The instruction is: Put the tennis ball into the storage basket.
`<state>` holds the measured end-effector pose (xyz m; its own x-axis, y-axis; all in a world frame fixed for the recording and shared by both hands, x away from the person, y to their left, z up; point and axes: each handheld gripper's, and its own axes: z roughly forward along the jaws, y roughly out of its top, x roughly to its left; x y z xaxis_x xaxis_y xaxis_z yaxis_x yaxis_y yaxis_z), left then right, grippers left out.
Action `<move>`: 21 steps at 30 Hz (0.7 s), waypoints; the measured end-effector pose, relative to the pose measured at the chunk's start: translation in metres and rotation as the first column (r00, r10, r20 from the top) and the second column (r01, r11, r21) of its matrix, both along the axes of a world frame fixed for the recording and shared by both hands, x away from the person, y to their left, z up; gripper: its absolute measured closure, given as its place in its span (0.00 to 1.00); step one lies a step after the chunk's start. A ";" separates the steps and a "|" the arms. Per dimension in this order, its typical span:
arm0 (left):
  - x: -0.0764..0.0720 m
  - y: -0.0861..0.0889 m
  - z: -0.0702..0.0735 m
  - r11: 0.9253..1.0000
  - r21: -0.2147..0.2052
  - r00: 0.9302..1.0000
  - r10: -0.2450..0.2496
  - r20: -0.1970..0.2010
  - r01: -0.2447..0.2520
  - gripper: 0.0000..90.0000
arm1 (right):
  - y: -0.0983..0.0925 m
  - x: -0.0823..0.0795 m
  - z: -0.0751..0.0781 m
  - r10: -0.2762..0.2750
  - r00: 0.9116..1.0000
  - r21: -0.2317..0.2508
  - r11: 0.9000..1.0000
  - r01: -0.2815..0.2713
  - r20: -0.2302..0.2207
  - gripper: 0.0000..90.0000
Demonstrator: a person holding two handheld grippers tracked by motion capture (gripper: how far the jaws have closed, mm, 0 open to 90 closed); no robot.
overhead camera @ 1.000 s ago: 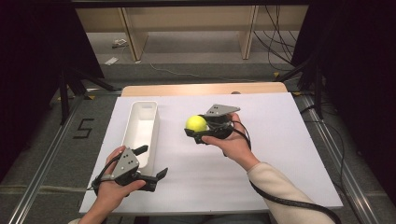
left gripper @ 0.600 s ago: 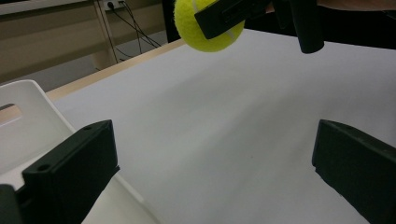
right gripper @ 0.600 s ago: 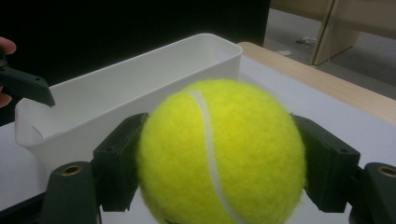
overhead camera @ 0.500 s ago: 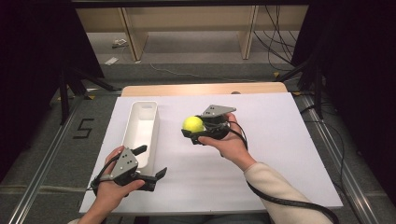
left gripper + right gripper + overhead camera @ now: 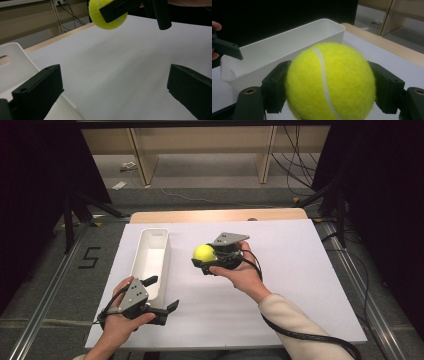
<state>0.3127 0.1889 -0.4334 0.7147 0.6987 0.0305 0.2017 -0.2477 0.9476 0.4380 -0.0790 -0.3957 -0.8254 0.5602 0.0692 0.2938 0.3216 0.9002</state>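
Note:
A yellow tennis ball (image 5: 204, 252) (image 5: 329, 82) (image 5: 103, 15) is clamped in my right gripper (image 5: 206, 256), held above the white board near its middle. The jaws press the ball on both sides. A long white bin (image 5: 150, 262) (image 5: 284, 47) lies to the ball's left, and its inside looks bare. My left gripper (image 5: 162, 295) rests at the board's front left beside the bin's near end. Its jaws stand wide apart with nothing between them, and its own view looks across the board toward the ball.
The white board (image 5: 300, 270) covers a wooden table (image 5: 215, 215). Wooden shelf legs (image 5: 142, 155) and cables (image 5: 300, 165) stand on the floor beyond. Metal rails (image 5: 45, 305) run along both sides. A black cable (image 5: 305, 337) trails from the right gripper past the sleeve.
The right gripper with the ball has drifted slightly left toward the bin and a little nearer. The left gripper has stayed in place.

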 end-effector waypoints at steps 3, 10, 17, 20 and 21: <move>0.000 0.000 0.000 1.000 0.000 1.000 0.000 0.000 0.000 0.00 | 0.002 0.000 0.000 0.003 1.000 0.001 1.000 -0.003 0.003 0.29; 0.000 0.000 0.000 1.000 -0.002 1.000 0.000 -0.001 0.000 0.00 | 0.008 0.000 0.003 0.008 1.000 0.007 1.000 -0.008 0.001 0.29; 0.000 0.000 0.000 1.000 -0.007 1.000 -0.007 -0.009 0.007 0.00 | 0.014 0.000 0.004 0.021 1.000 0.009 1.000 -0.021 0.003 0.29; 0.000 0.000 0.000 1.000 -0.008 1.000 -0.007 -0.009 0.007 0.00 | 0.015 0.000 0.004 0.021 1.000 0.010 1.000 -0.021 0.005 0.29; 0.000 0.000 0.000 1.000 -0.009 1.000 -0.005 -0.009 0.005 0.00 | 0.015 0.000 0.004 0.021 1.000 0.011 1.000 -0.021 0.006 0.29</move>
